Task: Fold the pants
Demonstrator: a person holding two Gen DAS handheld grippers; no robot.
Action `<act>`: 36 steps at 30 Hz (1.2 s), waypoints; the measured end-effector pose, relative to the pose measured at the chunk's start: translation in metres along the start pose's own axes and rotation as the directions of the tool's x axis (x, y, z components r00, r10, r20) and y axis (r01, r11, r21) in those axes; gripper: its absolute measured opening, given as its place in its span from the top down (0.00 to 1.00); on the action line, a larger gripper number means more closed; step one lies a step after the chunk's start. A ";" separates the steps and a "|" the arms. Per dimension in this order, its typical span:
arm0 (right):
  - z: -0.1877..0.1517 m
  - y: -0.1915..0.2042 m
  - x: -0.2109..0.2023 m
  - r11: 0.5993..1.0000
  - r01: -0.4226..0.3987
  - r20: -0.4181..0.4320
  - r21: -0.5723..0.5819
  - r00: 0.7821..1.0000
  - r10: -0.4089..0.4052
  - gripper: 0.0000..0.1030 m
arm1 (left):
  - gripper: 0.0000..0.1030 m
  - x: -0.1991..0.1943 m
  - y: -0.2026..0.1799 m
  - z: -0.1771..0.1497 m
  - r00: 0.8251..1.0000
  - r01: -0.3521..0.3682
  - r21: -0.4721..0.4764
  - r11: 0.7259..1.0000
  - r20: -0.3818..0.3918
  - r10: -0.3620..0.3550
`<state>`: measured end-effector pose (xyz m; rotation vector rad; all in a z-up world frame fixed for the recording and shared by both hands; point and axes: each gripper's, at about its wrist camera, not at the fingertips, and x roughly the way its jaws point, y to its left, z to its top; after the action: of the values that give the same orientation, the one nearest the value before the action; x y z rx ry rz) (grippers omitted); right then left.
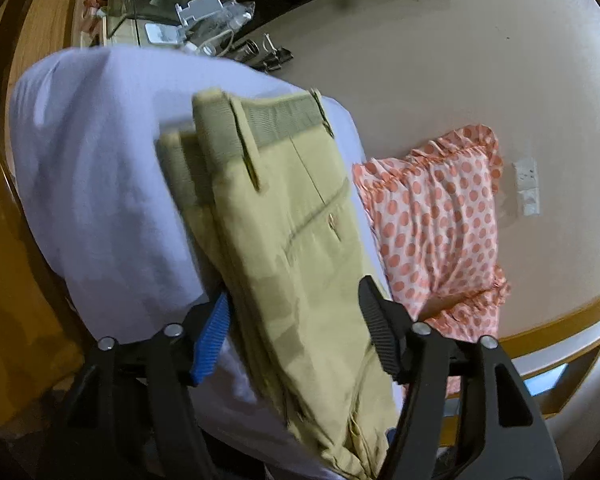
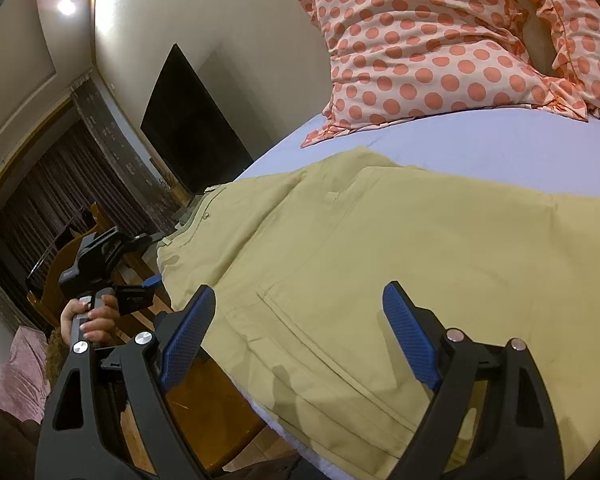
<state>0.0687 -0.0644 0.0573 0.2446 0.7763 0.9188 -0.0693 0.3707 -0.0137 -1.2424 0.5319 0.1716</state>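
Left gripper (image 1: 296, 328): jaws spread wide, straddling the pants (image 1: 284, 240). Right gripper (image 2: 300, 328): jaws spread wide over pants, gripping nothing. Left hand (image 2: 90, 320) wraps its handle.

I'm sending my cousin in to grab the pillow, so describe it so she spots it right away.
Look at the bed with the pale lilac sheet. Past the tan pants spread on it, against the wall, lies the pillow. It is the only patterned thing there: white with orange dots and a frilled edge.
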 end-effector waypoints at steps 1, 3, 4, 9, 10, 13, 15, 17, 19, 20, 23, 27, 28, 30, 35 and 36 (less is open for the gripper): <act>0.000 -0.001 -0.001 1.000 -0.003 0.003 0.003 1.000 0.003 0.15 | 0.51 0.002 0.000 0.008 1.000 -0.022 0.003 1.000 0.011 0.022; 0.000 -0.002 -0.003 1.000 -0.007 0.008 0.006 1.000 0.007 0.15 | 0.61 0.008 0.000 0.021 0.998 -0.060 0.003 0.998 0.029 0.060; 0.000 -0.002 -0.004 1.000 -0.009 0.009 0.006 1.000 0.009 0.15 | 0.70 0.013 0.000 0.026 0.997 -0.075 0.002 0.997 0.026 0.074; 0.000 -0.008 -0.014 1.000 -0.008 0.028 0.011 1.000 0.007 0.15 | 0.91 0.027 -0.027 0.031 0.967 -0.253 0.156 0.955 0.065 0.246; 0.000 -0.011 -0.018 1.000 -0.006 0.035 0.014 0.999 0.005 0.15 | 0.92 0.027 -0.044 0.026 0.952 -0.305 0.228 0.925 0.103 0.288; 0.001 -0.023 -0.036 0.999 0.011 0.076 0.032 0.997 -0.013 0.15 | 0.92 0.021 -0.111 0.000 0.924 -0.379 0.439 0.815 0.234 0.304; 0.002 -0.035 -0.054 0.998 0.029 0.118 0.061 0.992 -0.036 0.15 | 0.93 0.020 -0.156 -0.024 0.928 -0.368 0.554 0.746 0.268 0.259; 0.002 -0.050 -0.079 0.993 0.067 0.174 0.093 0.981 -0.083 0.15 | 0.92 0.028 -0.210 -0.068 0.946 -0.323 0.697 0.641 0.260 0.193; 0.000 -0.066 -0.109 0.984 0.115 0.237 0.139 0.961 -0.146 0.15 | 0.91 0.043 -0.256 -0.127 0.971 -0.241 0.825 0.511 0.208 0.122; -0.001 -0.073 -0.121 0.978 0.132 0.261 0.161 0.950 -0.171 0.15 | 0.91 0.050 -0.270 -0.155 0.981 -0.194 0.869 0.456 0.168 0.096; -0.009 -0.098 -0.161 0.950 0.187 0.318 0.249 0.911 -0.263 0.15 | 0.90 0.078 -0.293 -0.254 0.998 -0.028 0.969 0.245 0.013 0.061; -0.022 -0.132 -0.190 0.907 0.186 0.314 0.377 0.896 -0.315 0.15 | 0.90 0.118 -0.265 -0.372 0.977 0.141 0.990 -0.028 -0.134 0.167; -0.024 -0.139 -0.192 0.900 0.173 0.303 0.399 0.902 -0.308 0.15 | 0.90 0.126 -0.249 -0.395 0.962 0.193 0.978 -0.073 -0.174 0.210; -0.027 -0.151 -0.188 0.887 0.150 0.266 0.436 0.920 -0.286 0.15 | 0.90 0.126 -0.229 -0.420 0.975 0.153 0.971 -0.184 -0.118 0.190; -0.022 -0.167 -0.157 0.874 0.151 0.142 0.461 0.960 -0.241 0.17 | 0.82 0.101 -0.220 -0.413 0.981 0.171 0.964 -0.205 -0.147 0.130; -0.020 -0.167 -0.151 0.875 0.169 0.115 0.454 0.962 -0.246 0.19 | 0.77 0.091 -0.223 -0.405 0.975 0.203 0.965 -0.167 -0.184 0.123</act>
<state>0.1038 -0.2861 0.0343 0.6191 0.8277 0.4983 -0.0175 -0.0936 0.0444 0.4360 0.5818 -0.4597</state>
